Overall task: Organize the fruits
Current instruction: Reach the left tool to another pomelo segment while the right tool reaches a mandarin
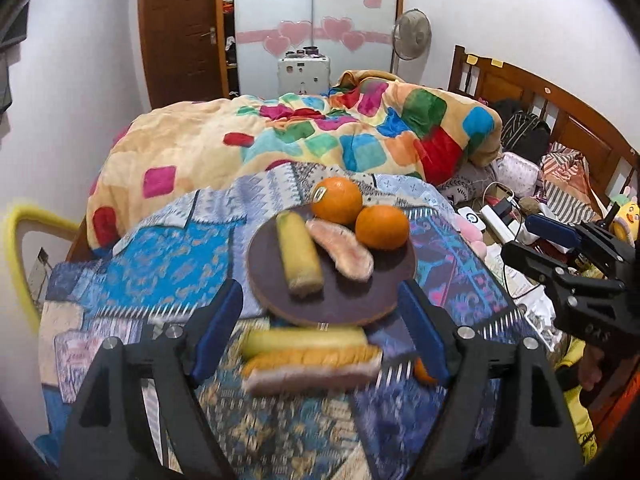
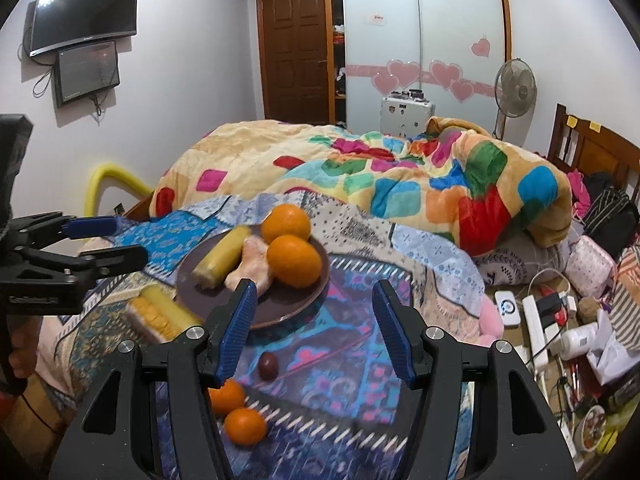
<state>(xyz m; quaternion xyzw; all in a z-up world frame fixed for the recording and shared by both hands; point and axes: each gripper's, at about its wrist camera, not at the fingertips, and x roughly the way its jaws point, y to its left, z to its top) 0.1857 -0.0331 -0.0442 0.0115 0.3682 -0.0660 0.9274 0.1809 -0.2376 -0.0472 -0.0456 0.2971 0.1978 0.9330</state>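
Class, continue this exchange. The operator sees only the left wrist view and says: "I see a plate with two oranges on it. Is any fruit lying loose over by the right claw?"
Observer: Yes. Two small oranges lie on the cloth, beside the right claw's left finger.
Operator: Anything else loose there?
Observer: One small dark fruit lies on the cloth, below the gap between the open fingers.
Operator: Does it touch the oranges?
Observer: No, it lies apart from them, nearer the plate.
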